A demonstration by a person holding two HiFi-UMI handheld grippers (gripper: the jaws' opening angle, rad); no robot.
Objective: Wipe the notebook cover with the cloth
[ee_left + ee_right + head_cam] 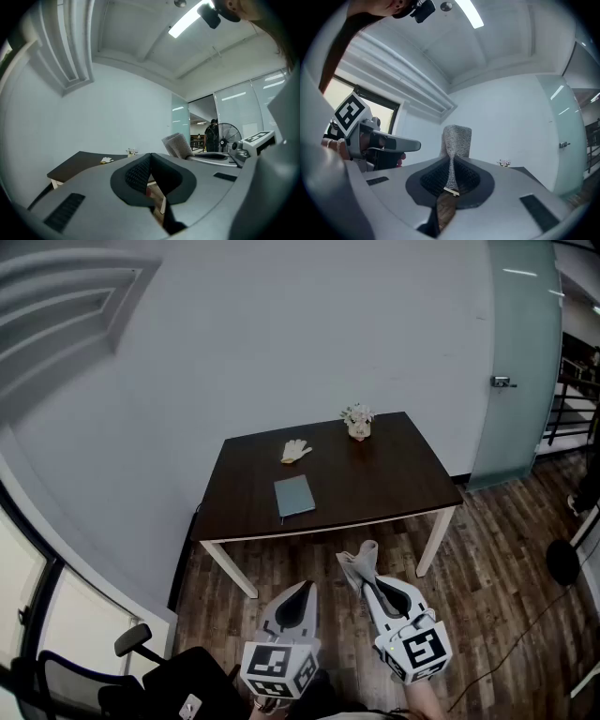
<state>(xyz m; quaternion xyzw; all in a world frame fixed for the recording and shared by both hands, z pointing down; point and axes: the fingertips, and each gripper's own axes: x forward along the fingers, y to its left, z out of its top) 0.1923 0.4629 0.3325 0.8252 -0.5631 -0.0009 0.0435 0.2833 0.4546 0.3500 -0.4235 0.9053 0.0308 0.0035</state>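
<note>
The dark table with white legs stands on the wood floor, and both grippers are held in the air short of its near edge. The notebook, grey-green and shut, lies flat on the tabletop towards the near-left part, at about 12 o'clock from the left gripper and well apart from it. A pale glove lies at 12 o'clock from the notebook, nearer the wall. A small flower pot sits at 2 o'clock from it, by the far edge.

The left gripper has its jaws pressed together with nothing between them. The right gripper is clamped on the cloth, a grey knit strip that stands up out of the closed jaws and folds over at the top. In the head view the cloth pokes out of the right gripper towards 11 o'clock, hanging over the floor just before the table's front edge and not touching the table.

A frosted glass door stands at 2 o'clock from the table, and a black chair sits at 8 o'clock from the left gripper.
</note>
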